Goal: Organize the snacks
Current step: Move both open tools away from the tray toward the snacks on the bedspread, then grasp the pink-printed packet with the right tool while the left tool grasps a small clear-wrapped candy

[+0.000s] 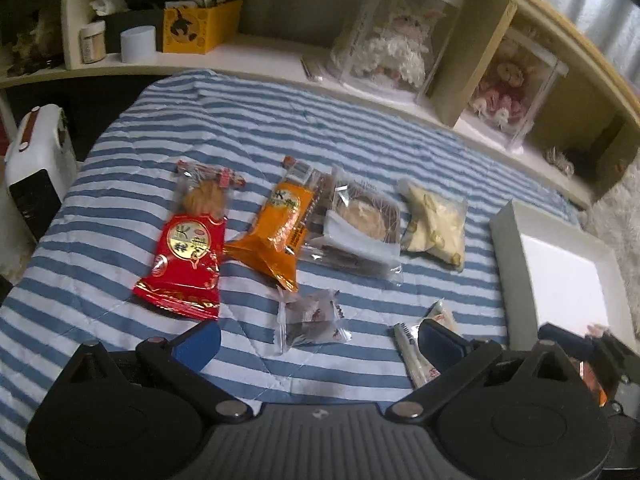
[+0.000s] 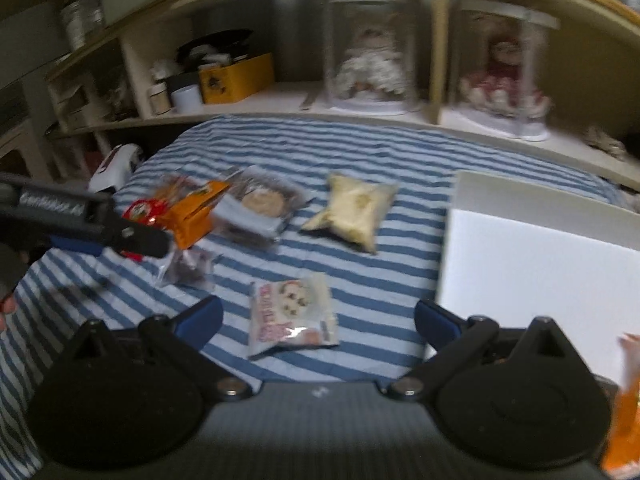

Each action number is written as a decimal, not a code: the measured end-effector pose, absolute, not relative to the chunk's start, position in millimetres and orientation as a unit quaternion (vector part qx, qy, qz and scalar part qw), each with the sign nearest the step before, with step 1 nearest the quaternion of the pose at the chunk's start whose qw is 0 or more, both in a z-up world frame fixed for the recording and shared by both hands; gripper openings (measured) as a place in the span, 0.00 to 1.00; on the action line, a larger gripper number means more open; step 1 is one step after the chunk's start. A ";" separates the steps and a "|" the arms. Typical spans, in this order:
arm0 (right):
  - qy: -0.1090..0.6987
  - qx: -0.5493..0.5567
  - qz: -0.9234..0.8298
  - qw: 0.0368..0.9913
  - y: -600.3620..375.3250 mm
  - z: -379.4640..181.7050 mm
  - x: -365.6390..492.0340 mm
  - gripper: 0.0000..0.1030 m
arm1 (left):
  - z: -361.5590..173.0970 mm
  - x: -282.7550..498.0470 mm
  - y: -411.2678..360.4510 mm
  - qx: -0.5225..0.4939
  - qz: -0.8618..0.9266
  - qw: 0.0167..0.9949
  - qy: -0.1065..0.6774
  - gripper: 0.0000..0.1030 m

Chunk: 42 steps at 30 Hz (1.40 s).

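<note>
1. Blue and white stripes cover the bed cover, and all the snacks lie on it.
2. The red snack bag is shiny, with a gold round label and a see-through top. It lies at the left end of the row.
3. Just beside it is the orange snack bag, also with a round label. Its far end rests on the clear pack with a round cake.
4. The pale yellow bag lies to the right of the cake pack, a little apart.
5. Nearer the claws is the small clear pack with dark bits, and the white pack with pink writing.
6. That makes six snacks on the bed, one of each kind. Another orange pack shows at the right edge of the right wrist view.
7. The writing on the packs is too blurry to read.
8. The white box sits on the right side of the bed. Most of its inside is bare.
9. The left claw is wide open and holds nothing. The small clear pack lies between its fingers.
10. The right claw is wide open too and holds nothing. The white pack lies between its fingers.
11. Behind the bed, a shelf holds two dolls in clear cases and one yellow box.
</note>
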State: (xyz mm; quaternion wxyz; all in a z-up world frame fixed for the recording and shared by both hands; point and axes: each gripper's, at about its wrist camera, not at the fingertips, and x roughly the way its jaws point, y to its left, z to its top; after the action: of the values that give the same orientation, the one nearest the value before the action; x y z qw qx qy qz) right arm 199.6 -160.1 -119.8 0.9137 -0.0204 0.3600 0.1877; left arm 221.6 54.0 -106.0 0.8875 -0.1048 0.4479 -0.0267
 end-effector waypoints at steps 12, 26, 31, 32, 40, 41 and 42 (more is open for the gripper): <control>0.378 -0.015 0.246 0.892 -145.8 -148.9 236.6 0.82 | -137.0 243.8 56.2 -0.161 -0.011 0.872 0.463 0.74; 0.398 -0.068 0.234 0.885 -122.2 -171.8 244.0 0.68 | -145.3 248.8 60.2 -0.178 0.010 0.877 0.446 0.59; 0.404 -0.059 0.234 0.882 -122.9 -168.1 237.8 0.59 | -147.4 249.8 56.7 -0.164 0.012 0.880 0.446 0.58; 0.406 -0.057 0.235 0.882 -122.8 -167.0 236.6 0.59 | -147.8 250.0 55.2 -0.158 0.013 0.881 0.447 0.58; 0.410 -0.051 0.222 0.883 -127.0 -158.2 225.8 0.57 | -148.4 246.9 56.7 -0.142 0.026 0.886 0.441 0.40; 0.409 -0.048 0.221 0.884 -128.7 -156.6 224.3 0.57 | -146.7 245.9 56.9 -0.141 0.025 0.886 0.441 0.37; 0.409 -0.045 0.221 0.884 -130.4 -155.5 223.2 0.57 | -144.9 244.9 57.3 -0.143 0.024 0.886 0.441 0.35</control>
State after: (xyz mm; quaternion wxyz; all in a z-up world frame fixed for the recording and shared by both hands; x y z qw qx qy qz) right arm 223.2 -130.4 -155.5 0.8842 -0.0446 0.4091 0.2212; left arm 244.9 57.3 -144.9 0.8855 -0.1428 0.4414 0.0241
